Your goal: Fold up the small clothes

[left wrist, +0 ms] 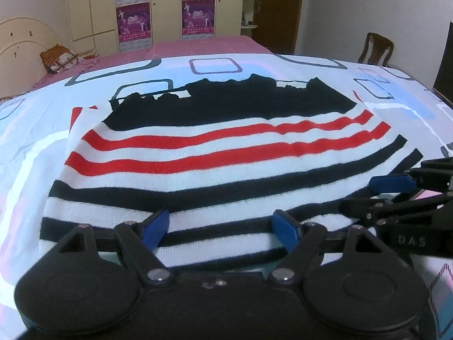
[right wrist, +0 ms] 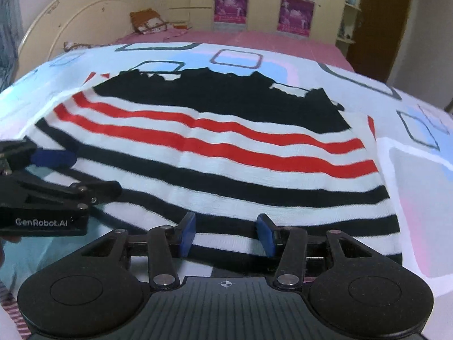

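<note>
Over the near hem of the striped knit garment [left wrist: 209, 153] in black, red and white, spread flat on the white patterned bedsheet [left wrist: 36, 147], both grippers angled downward side by side. Left gripper [left wrist: 220, 228] stood with jaws wide apart, right gripper [right wrist: 226, 235] half parted, neither pinching cloth. Hem beneath each body was hidden; contact was unclear.
</note>
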Demonstrator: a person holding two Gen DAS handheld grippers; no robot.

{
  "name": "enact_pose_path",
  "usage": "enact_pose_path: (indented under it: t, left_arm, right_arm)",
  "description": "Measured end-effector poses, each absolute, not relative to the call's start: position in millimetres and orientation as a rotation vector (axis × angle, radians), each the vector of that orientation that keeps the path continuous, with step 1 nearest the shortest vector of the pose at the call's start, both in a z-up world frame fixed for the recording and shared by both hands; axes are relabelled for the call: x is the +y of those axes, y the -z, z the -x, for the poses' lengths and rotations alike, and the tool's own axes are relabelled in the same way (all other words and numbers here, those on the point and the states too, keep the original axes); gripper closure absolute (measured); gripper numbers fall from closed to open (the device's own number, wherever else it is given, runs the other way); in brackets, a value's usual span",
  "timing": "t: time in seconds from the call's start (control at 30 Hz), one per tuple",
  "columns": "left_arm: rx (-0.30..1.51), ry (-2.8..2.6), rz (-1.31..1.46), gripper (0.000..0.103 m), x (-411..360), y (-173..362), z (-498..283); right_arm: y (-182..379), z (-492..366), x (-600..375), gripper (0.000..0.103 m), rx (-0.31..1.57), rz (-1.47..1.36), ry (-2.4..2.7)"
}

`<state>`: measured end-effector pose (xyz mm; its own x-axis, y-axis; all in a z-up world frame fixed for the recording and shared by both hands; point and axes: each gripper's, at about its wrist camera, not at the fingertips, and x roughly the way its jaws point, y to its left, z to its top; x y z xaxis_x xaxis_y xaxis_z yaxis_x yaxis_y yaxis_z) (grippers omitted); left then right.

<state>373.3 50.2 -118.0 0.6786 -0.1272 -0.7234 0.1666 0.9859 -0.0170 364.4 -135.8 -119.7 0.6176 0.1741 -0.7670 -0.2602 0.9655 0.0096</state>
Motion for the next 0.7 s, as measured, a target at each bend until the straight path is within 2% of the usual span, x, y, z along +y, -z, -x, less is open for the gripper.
enact_pose_path:
  t: [0.23,0.37,0.57,0.7]
  left_arm:
    - [0.803,0.126,-0.140,0.023,84.2,113.0,-369.8]
    - [0.814,0.097,-0.103,0.022,114.2,117.8,-359.7]
    - [0.816,0.061,-0.109,0.022,109.7,115.6,-359.6]
    - [0.819,0.061,-0.092,0.022,111.7,115.9,-360.7]
  right_arm:
    - [113.3,-356.2,-195.5,0.055,0.888,0.087,-0.110]
    - [119.3,-346.1,-236.8,0.055,0.912,0.021,-0.107]
    - [100.8,-339.7,-254.2,0.055,0.838,-0.006,-0.050]
    - [116.5,-346.1,-271.4,0.057,0.909,-0.078,-0.049]
